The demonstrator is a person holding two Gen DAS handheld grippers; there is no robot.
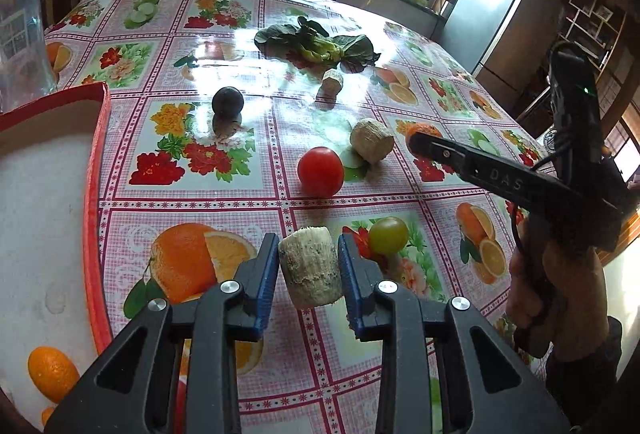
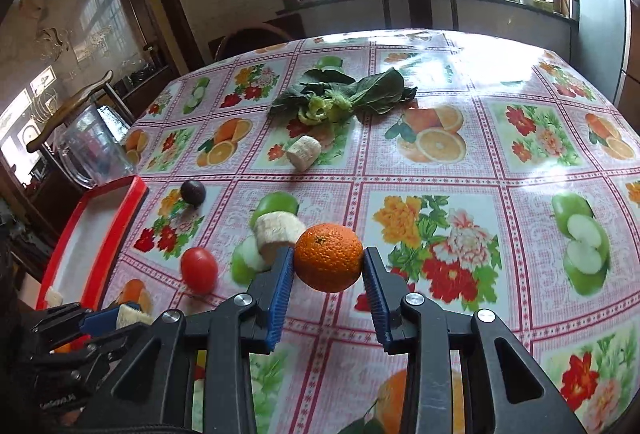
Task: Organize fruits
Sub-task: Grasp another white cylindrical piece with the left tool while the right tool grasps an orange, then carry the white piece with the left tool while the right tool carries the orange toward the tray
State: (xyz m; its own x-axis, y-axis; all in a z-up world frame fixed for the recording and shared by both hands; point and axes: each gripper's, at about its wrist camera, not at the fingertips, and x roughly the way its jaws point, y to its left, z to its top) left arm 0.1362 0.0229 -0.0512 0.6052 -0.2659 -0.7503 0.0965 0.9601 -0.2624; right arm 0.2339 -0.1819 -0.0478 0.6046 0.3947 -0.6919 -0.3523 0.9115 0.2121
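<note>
Left gripper (image 1: 308, 266) pinching pale banana chunk (image 1: 310, 266) at six o'clock: soft, squishy. Right gripper (image 2: 329, 266) squeezing round orange (image 2: 329, 257) by both sides: firm, maybe slippery.

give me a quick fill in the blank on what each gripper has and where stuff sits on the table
1. The left gripper is shut on a pale ____ chunk.
2. The right gripper is shut on an ____.
3. The box at the table's left edge has a ____ rim.
4. In the left wrist view, the round fruit just beyond the held chunk is a red ____.

Missing words: banana; orange; red; tomato
</note>
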